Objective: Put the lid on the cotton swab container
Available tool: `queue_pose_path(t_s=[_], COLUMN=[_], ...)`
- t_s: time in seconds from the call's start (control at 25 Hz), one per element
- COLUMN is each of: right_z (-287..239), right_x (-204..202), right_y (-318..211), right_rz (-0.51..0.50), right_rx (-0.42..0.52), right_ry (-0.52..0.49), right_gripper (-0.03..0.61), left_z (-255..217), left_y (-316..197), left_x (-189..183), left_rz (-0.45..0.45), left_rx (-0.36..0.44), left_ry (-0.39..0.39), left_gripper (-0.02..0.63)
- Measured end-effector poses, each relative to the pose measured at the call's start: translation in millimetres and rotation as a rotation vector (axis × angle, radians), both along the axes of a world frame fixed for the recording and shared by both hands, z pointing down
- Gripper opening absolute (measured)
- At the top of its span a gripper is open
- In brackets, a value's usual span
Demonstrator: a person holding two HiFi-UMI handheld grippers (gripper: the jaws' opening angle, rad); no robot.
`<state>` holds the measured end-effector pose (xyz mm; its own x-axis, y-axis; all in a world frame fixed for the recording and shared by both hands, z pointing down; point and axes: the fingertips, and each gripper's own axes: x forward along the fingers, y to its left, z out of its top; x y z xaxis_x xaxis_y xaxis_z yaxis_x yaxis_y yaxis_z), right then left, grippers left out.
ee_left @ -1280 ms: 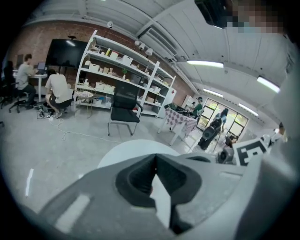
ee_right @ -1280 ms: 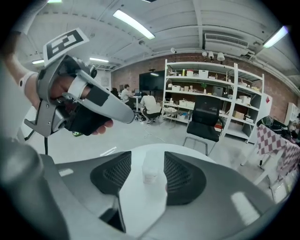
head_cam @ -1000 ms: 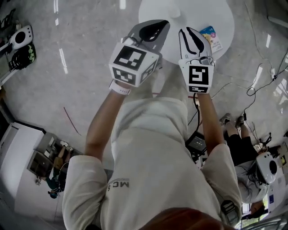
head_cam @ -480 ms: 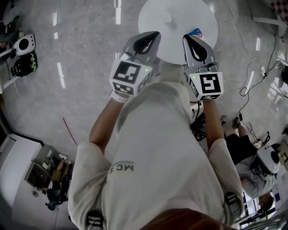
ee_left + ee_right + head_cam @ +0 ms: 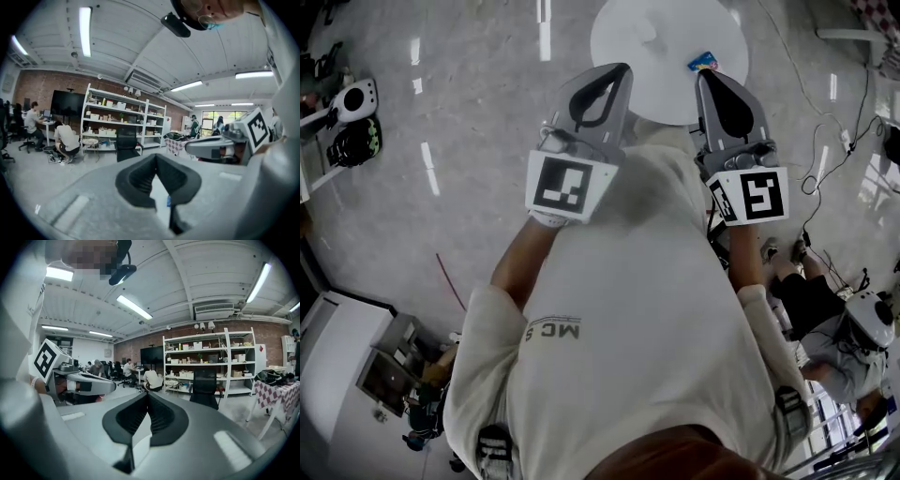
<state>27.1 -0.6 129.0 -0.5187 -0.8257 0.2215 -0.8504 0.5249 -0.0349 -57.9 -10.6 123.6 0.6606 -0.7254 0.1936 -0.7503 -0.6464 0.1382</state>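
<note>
Both grippers are held up in front of the person's chest and point toward a round white table (image 5: 656, 56). My left gripper (image 5: 615, 71) is shut, its dark pads (image 5: 140, 180) meeting with nothing between them. My right gripper (image 5: 711, 77) is shut and empty too, its pads (image 5: 159, 416) pressed together. A small colourful packet (image 5: 704, 62) lies on the table's right side, just beyond the right gripper's tip; a blue sliver of the packet (image 5: 168, 201) shows through the left jaws. I see no swab container or lid that I can make out.
Cables (image 5: 825, 159) trail over the grey floor at the right, where a seated person (image 5: 811, 300) is. White headsets (image 5: 347, 98) lie at the far left. The gripper views show shelves (image 5: 211, 362), a black chair (image 5: 127, 143), a checked table (image 5: 279, 392) and people at desks (image 5: 33, 124).
The grippers have drawn apart, the right one shifting right. The table and packet now sit higher in the head view. The right jaws look narrower than a second ago.
</note>
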Motion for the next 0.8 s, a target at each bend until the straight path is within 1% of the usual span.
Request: queue_pose_path(t_s=[0.2,0.4,0.8], right_z=[-8.9,-6.6,-14.2], right_x=[-0.4,3.9,6.6], right_y=[16.8,30.2,38.0], right_rz=[0.041,0.068,0.079], right_rx=[0.016,0.02,0.039], right_ry=[-0.015,-0.017,-0.014], right_gripper=[-0.002,-0.002,-0.002], left_z=[-12.1,-12.6,-17.2], left_y=[14.3,23.5,34.9], left_x=[-8.5,-5.3,-4.4], left_rz=[-0.013,0.007,0.004], left_rx=[0.023,0.051,0.06], left_ry=[0.011,-0.003,0.006], left_gripper=[0.0,0.0,0.0])
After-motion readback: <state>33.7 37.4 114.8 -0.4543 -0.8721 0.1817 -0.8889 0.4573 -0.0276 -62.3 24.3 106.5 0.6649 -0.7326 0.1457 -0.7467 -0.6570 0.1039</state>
